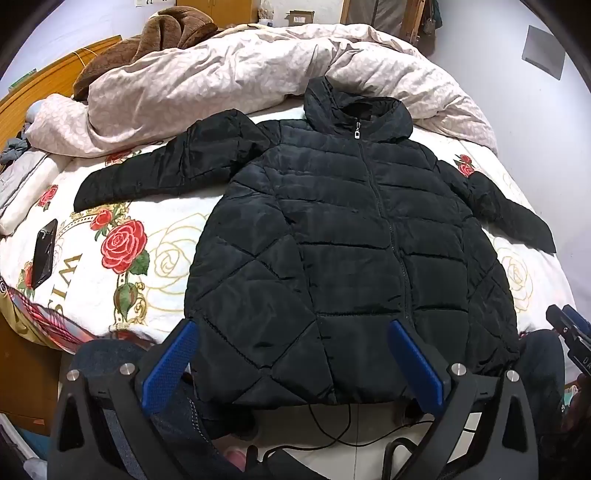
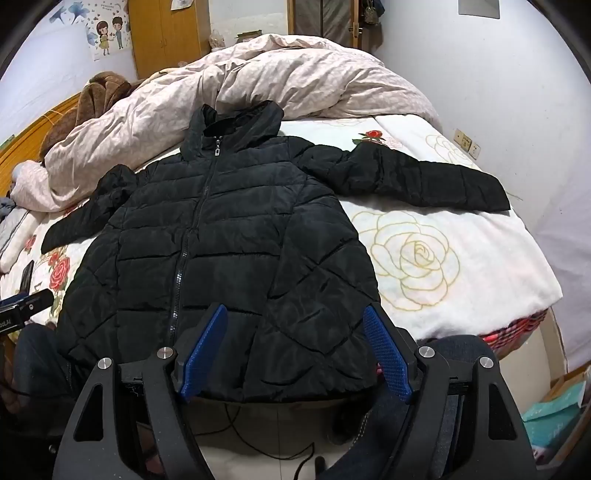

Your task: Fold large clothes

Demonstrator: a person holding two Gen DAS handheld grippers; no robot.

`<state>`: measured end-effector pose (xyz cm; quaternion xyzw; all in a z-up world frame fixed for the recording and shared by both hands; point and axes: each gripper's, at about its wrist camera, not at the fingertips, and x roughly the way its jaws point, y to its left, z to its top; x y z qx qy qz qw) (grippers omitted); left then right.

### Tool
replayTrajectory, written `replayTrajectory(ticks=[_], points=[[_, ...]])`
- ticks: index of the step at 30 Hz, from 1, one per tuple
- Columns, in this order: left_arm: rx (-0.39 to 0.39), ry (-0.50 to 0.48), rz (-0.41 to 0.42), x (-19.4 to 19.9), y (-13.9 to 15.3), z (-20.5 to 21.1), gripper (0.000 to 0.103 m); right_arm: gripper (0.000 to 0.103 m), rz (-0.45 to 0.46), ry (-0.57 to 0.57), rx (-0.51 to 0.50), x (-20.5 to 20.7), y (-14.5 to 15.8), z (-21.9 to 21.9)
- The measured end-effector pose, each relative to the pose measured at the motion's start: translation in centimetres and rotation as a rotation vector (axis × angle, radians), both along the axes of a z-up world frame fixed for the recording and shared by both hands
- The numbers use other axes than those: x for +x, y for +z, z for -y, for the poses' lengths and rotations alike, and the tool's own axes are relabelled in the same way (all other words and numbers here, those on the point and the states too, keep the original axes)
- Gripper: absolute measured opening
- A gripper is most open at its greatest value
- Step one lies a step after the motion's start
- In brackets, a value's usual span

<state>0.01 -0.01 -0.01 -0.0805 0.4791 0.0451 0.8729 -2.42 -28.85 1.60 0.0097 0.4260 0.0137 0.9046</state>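
Note:
A black quilted hooded jacket (image 1: pixel 351 240) (image 2: pixel 221 251) lies front up and zipped on the bed, both sleeves spread out to the sides, its hem hanging at the near bed edge. My left gripper (image 1: pixel 291 328) hovers open above the hem, its blue pads (image 1: pixel 170 365) wide apart with nothing between them. My right gripper (image 2: pixel 295 314) also stands open over the hem's right part, clear of the fabric. The tip of the right gripper (image 1: pixel 569 328) shows at the right edge of the left wrist view.
A rose-print bedsheet (image 2: pixel 424 258) covers the bed. A rumpled pink duvet (image 1: pixel 240 74) and a brown blanket (image 1: pixel 166 33) lie at the far side. A black phone (image 1: pixel 44 254) rests on the sheet at left. Cables (image 1: pixel 332 428) run on the floor below, beside a person's jeans-clad legs.

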Motion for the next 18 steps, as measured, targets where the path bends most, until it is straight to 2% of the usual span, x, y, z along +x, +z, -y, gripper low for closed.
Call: replayTrajectory(ticks=[18], points=[[0.015,0.004,0.011,0.02,0.42,-0.05,0.103,0.076,0.007,0.004,-0.002,0.07,-0.08,-0.25]])
